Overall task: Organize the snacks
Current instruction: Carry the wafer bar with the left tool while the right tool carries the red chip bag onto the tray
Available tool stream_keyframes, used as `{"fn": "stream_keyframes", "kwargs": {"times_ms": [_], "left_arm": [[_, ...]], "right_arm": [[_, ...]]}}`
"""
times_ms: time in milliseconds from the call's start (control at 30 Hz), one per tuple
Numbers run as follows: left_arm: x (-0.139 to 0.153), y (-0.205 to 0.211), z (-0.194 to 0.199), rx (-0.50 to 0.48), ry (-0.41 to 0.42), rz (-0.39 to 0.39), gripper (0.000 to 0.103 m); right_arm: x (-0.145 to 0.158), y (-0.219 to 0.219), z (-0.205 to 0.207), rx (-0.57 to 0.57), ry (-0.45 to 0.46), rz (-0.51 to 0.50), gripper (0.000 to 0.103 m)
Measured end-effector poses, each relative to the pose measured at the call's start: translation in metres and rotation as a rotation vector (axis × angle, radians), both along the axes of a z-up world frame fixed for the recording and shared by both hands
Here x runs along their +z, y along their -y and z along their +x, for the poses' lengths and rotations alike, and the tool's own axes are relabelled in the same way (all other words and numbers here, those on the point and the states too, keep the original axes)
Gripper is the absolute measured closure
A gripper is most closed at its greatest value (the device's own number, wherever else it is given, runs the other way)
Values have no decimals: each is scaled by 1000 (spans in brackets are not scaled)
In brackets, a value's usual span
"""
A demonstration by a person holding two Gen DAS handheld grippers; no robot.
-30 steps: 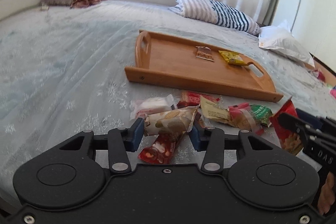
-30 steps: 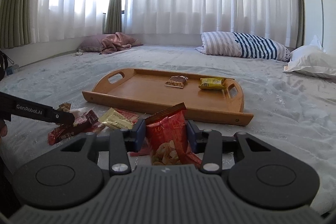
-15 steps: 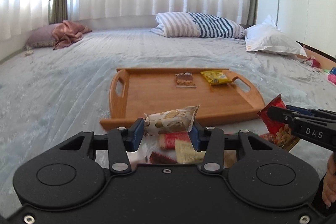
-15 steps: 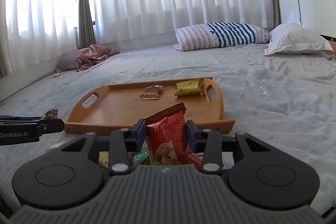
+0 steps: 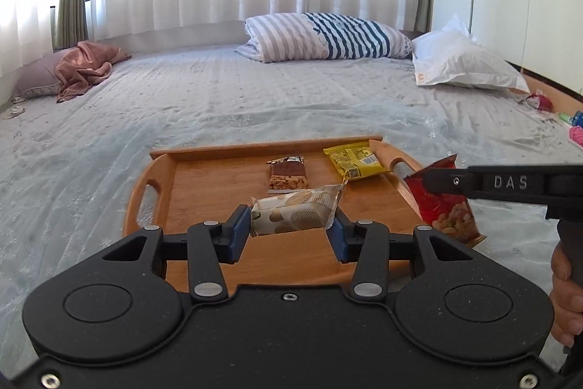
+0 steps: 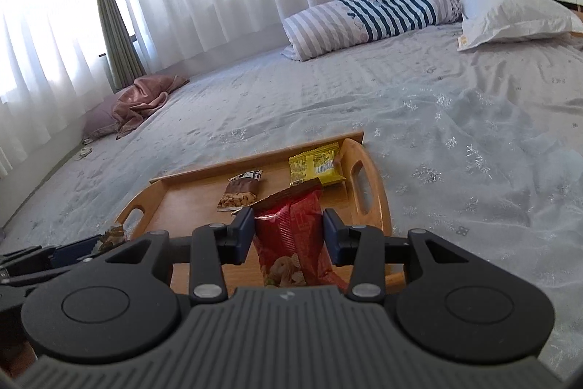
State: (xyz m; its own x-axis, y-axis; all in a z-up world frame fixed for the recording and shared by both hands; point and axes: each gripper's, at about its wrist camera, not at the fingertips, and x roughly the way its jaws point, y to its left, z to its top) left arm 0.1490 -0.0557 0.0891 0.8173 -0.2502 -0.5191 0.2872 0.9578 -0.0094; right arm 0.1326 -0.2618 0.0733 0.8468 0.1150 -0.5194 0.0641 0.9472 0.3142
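Note:
My left gripper (image 5: 289, 228) is shut on a beige patterned snack packet (image 5: 297, 212), held above the near half of the wooden tray (image 5: 204, 192). My right gripper (image 6: 288, 230) is shut on a red snack bag (image 6: 291, 228) over the tray's (image 6: 182, 206) near right part; in the left wrist view that red bag (image 5: 446, 206) hangs from the right gripper (image 5: 430, 179) by the tray's right handle. A brown nut bar (image 5: 288, 175) (image 6: 240, 194) and a yellow packet (image 5: 355, 161) (image 6: 317, 166) lie at the far side of the tray.
The tray sits on a pale blue bedspread (image 5: 218, 97). A striped pillow (image 5: 328, 35) and a white pillow (image 5: 462, 64) lie at the back, a pink cloth (image 5: 83, 68) at far left. A hand (image 5: 564, 294) grips the right handle at the right edge.
Both grippers have moved forward from the snack pile on the bed to above the tray, each carrying its packet. The loose snacks have dropped out of view.

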Motion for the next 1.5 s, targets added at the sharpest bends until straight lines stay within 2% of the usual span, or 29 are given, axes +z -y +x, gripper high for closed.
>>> {"fn": "stream_keyframes", "kwargs": {"times_ms": [133, 233, 400, 700, 1100, 1500], "left_arm": [[-9, 19, 31, -6, -25, 25, 60], [-17, 29, 54, -4, -65, 15, 60], [-33, 44, 82, 6, -96, 34, 60], [-55, 63, 111, 12, -140, 52, 60], [-72, 71, 127, 43, -142, 125, 60], [-77, 73, 133, 43, -126, 152, 56]], "right_arm": [[-5, 13, 39, 1, -80, 44, 59], [-11, 21, 63, -4, -132, 55, 60], [-27, 32, 90, 13, -202, 126, 60], [-38, 38, 109, 5, -226, 132, 60], [-43, 41, 117, 13, -223, 132, 60], [-54, 41, 117, -15, -214, 134, 60]]}}
